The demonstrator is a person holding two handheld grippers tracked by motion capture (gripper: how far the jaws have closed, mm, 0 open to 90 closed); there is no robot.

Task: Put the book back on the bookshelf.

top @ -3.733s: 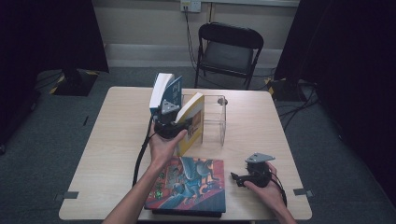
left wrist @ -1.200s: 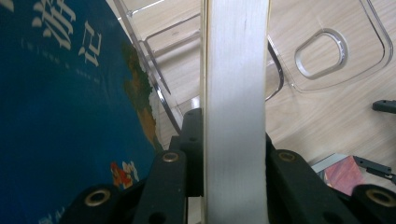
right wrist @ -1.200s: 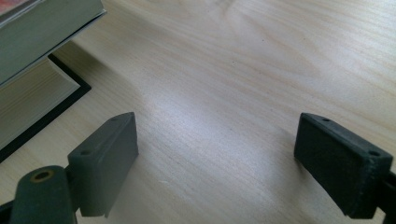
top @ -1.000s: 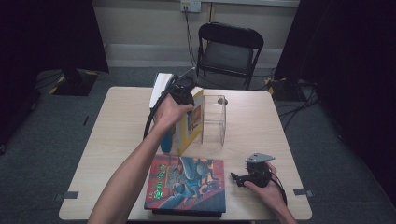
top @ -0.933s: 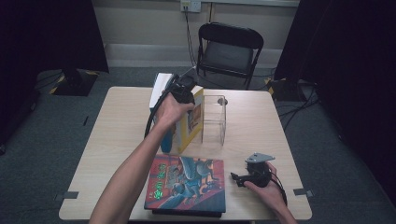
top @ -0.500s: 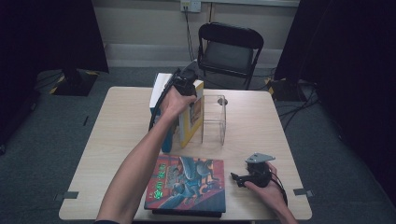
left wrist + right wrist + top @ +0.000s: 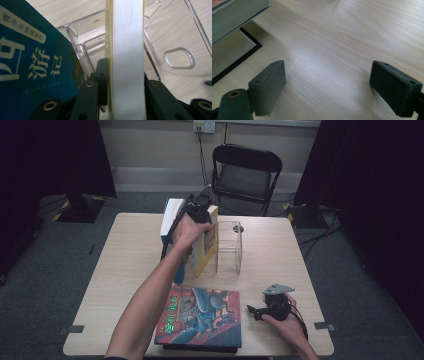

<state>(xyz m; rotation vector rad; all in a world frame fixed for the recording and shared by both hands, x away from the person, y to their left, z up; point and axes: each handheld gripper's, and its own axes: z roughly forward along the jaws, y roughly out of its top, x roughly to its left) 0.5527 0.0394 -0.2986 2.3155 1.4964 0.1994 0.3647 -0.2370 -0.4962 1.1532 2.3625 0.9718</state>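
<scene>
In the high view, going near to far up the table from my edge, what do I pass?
Flat illustrated book at the near edge → right gripper resting open on the table → clear acrylic stand → left gripper, jaws clamped on the upright yellow book.

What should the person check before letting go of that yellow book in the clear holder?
1. Left gripper clamped on yellow book: ok; its jaws have just eased a little.
2. Book upright: ok.
3. Book's foot seated in the clear holder: cannot tell.
4. Blue book beside it standing steady: cannot tell, it leans in the left gripper view.
5. Right gripper open, nothing between its jaws, resting on the table: ok.
</scene>
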